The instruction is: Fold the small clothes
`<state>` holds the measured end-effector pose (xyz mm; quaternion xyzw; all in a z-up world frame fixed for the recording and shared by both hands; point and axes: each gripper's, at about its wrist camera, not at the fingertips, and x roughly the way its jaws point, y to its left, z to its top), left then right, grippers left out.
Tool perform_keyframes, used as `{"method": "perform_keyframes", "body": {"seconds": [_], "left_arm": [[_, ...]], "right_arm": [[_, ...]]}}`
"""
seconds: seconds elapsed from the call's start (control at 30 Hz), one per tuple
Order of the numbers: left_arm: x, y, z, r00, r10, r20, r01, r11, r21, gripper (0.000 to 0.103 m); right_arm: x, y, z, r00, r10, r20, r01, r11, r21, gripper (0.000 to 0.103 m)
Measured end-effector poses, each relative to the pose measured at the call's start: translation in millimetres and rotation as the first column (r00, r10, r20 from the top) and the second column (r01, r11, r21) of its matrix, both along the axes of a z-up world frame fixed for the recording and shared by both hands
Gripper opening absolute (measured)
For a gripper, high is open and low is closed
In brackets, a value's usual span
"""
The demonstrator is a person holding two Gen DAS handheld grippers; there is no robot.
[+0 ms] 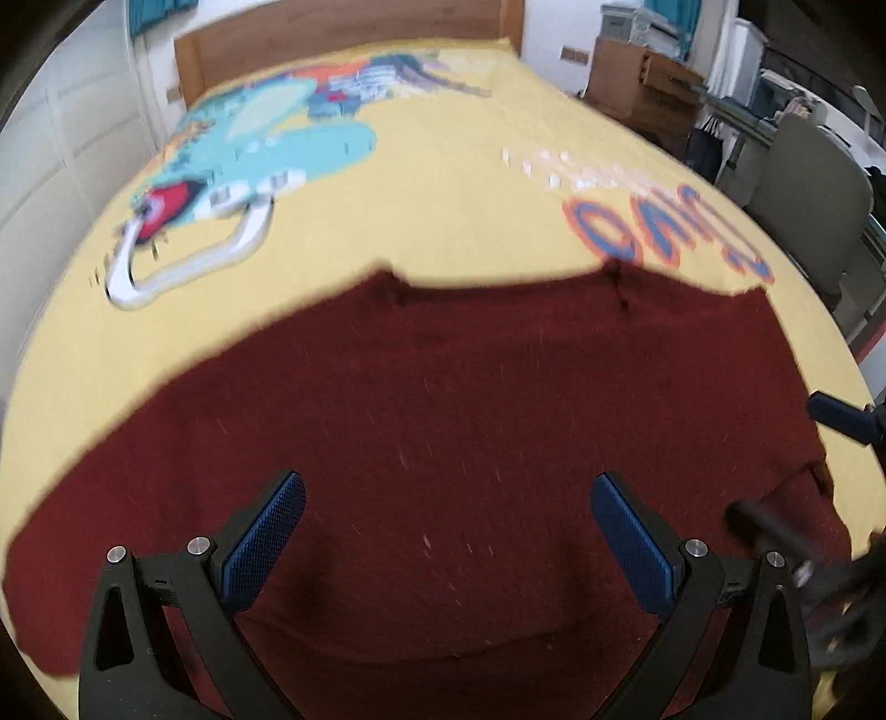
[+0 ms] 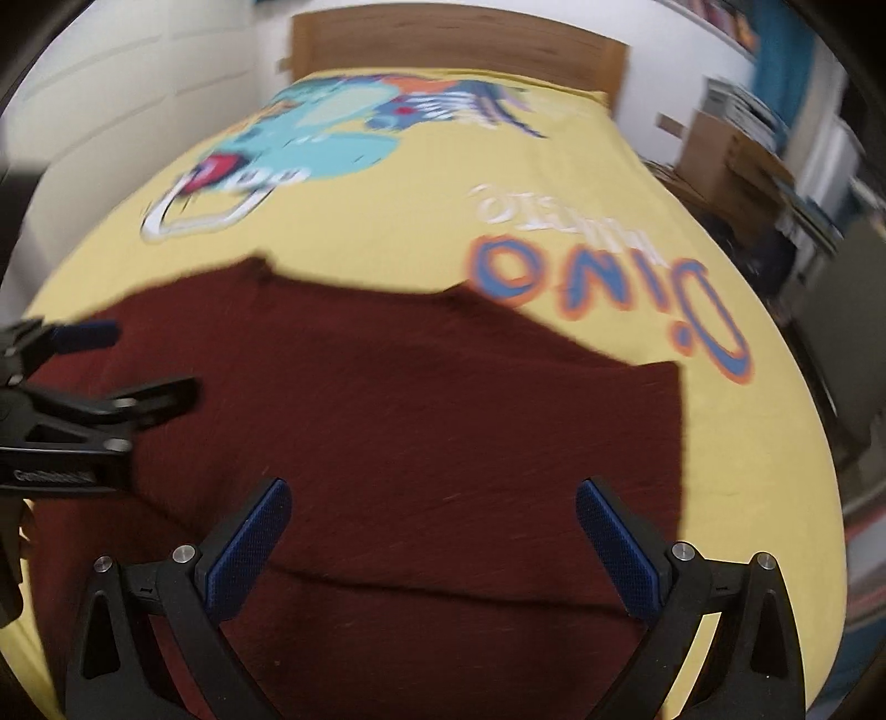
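Maroon garment (image 1: 443, 415) lies beneath spread fingers (image 1: 277, 531).

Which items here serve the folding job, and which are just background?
Job: dark red knitted garment; left gripper, open; right gripper, open.
Background: yellow dinosaur-print bedspread; wooden headboard; brown cardboard boxes; grey chair.

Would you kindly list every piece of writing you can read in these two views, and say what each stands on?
"Dino": big blue, orange-edged lettering on the yellow bedspread, upside down in view.
White line of print above it on the bedspread: too blurred to read.
Pale marking on the left gripper's black body: too blurred to read.
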<state>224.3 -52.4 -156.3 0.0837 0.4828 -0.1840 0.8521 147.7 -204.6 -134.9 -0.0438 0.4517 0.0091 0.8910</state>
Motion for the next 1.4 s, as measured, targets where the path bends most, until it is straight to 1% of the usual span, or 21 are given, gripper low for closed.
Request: {"method": "perform_keyframes", "body": {"seconds": [0.07, 0.1, 0.17, 0.2, 0.27, 0.4, 0.5, 0.53, 0.6, 0.7, 0.83, 0.93, 1.07, 1.13, 1.2, 1.27, 1.33, 1.4], "left_arm": [[-2, 3, -17, 0.999, 0.026, -0.035, -0.025, 1.0, 0.014, 0.102], [-7, 3, -19, 0.999, 0.031, -0.039, -0.03, 0.999, 0.019, 0.102], [-10, 9, -32, 0.998, 0.026, -0.059, -0.023, 0.999, 0.049, 0.102], [-14, 11, -33, 0.998, 0.021, -0.056, -0.017, 0.998, 0.062, 0.102], [-19, 17, -35, 0.999, 0.005, -0.043, -0.003, 0.998, 0.065, 0.102], [-20, 36, -38, 0.999, 0.016, -0.03, -0.014, 0.998, 0.061, 0.102], [-20, 40, -40, 1.0, 0.01, -0.023, -0.009, 0.998, 0.068, 0.102], [-20, 40, -41, 1.0, 0.013, -0.028, -0.011, 0.998, 0.067, 0.102], [-19, 41, -46, 0.998, 0.037, -0.055, -0.034, 0.998, 0.06, 0.102], [-17, 38, -48, 0.996, 0.07, -0.046, -0.067, 0.996, 0.061, 0.102], [-18, 34, -48, 0.996, 0.089, -0.027, -0.086, 0.993, 0.082, 0.102], [-16, 32, -46, 0.994, 0.104, -0.04, -0.1, 0.991, 0.092, 0.102], [-21, 34, -42, 0.994, 0.105, -0.033, -0.102, 0.992, 0.076, 0.102], [-21, 39, -34, 0.992, 0.112, -0.052, -0.109, 0.993, 0.051, 0.102], [-24, 47, -25, 0.986, 0.141, -0.087, -0.141, 0.99, 0.009, 0.102], [-27, 56, -14, 0.978, 0.18, -0.109, -0.182, 0.983, -0.005, 0.102], [-31, 64, -3, 0.972, 0.205, -0.114, -0.207, 0.978, -0.014, 0.102], [-36, 74, 14, 0.972, 0.198, -0.124, -0.206, 0.977, -0.051, 0.102]], "right_arm": [[3, 7, -18, 1.0, 0.011, -0.014, -0.011, 1.0, -0.01, 0.103], [3, 9, -25, 1.0, 0.008, -0.019, -0.008, 1.0, -0.015, 0.103], [6, 5, -41, 1.0, -0.007, -0.029, 0.006, 0.999, -0.038, 0.103], [7, 0, -50, 0.999, -0.023, -0.039, 0.02, 0.998, -0.06, 0.103], [9, -13, -60, 0.998, -0.045, -0.052, 0.042, 0.997, -0.058, 0.103], [6, -44, -60, 0.995, -0.093, -0.046, 0.092, 0.995, -0.026, 0.103], [4, -67, -57, 0.989, -0.147, -0.037, 0.143, 0.986, -0.084, 0.103], [2, -73, -55, 0.987, -0.154, -0.041, 0.15, 0.985, -0.084, 0.103], [2, -86, -59, 0.984, -0.168, -0.059, 0.165, 0.985, -0.056, 0.103], [2, -94, -69, 0.98, -0.18, -0.082, 0.18, 0.984, -0.006, 0.103], [-2, -99, -76, 0.978, -0.203, -0.052, 0.205, 0.978, 0.033, 0.103], [-3, -99, -76, 0.975, -0.215, -0.049, 0.217, 0.975, 0.041, 0.103], [-3, -96, -73, 0.977, -0.203, -0.06, 0.205, 0.978, 0.027, 0.103], [-9, -91, -67, 0.981, -0.181, -0.075, 0.182, 0.983, 0.007, 0.103], [-16, -89, -58, 0.981, -0.171, -0.087, 0.171, 0.985, -0.015, 0.103], [-24, -85, -47, 0.982, -0.161, -0.094, 0.158, 0.987, -0.042, 0.103], [-35, -81, -36, 0.984, -0.153, -0.094, 0.148, 0.987, -0.062, 0.103], [-52, -77, -22, 0.984, -0.149, -0.098, 0.141, 0.987, -0.08, 0.103]]}}
